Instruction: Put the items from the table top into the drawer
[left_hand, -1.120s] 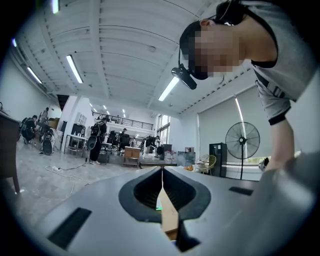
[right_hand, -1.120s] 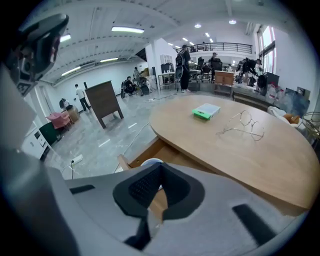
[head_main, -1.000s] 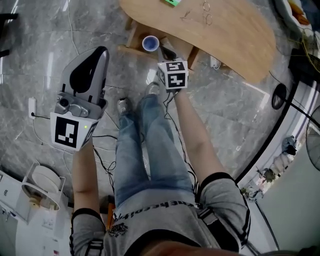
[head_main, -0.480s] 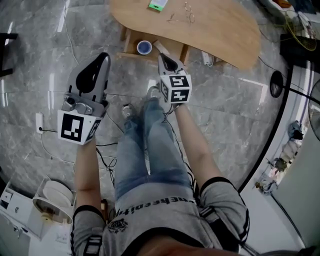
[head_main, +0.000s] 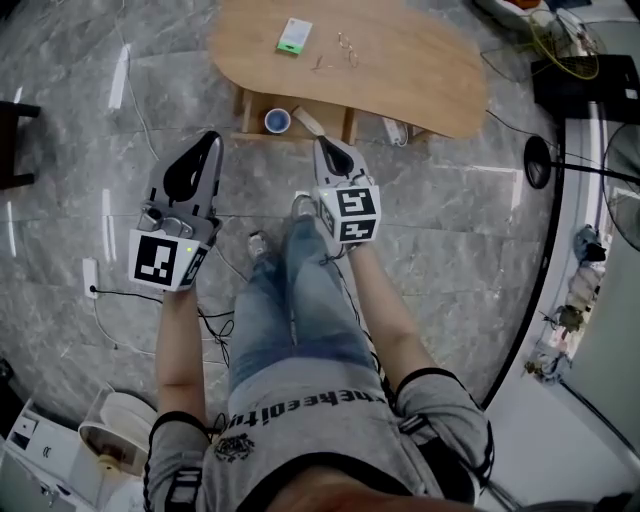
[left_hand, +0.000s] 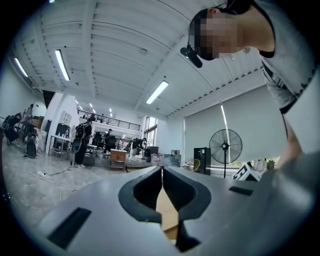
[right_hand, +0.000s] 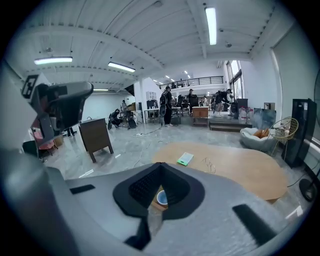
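The table (head_main: 400, 60) was finished in pale wood grain, and a green-and-white packet (head_main: 293, 36) was seen on it. The floor (head_main: 80, 130) was veined in grey marble. The left gripper (head_main: 212, 140) and right gripper (head_main: 322, 145) were coloured grey with black pads, their cubes (head_main: 160, 262) patterned in black-and-white squares. Blue jeans (head_main: 290, 300) were worn.

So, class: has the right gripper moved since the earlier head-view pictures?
Yes. The right gripper has drawn back from the blue cup under the wooden table.

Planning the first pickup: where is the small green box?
In the head view, the small green box lies on the wooden table, near its left end, left of a thin wire item.
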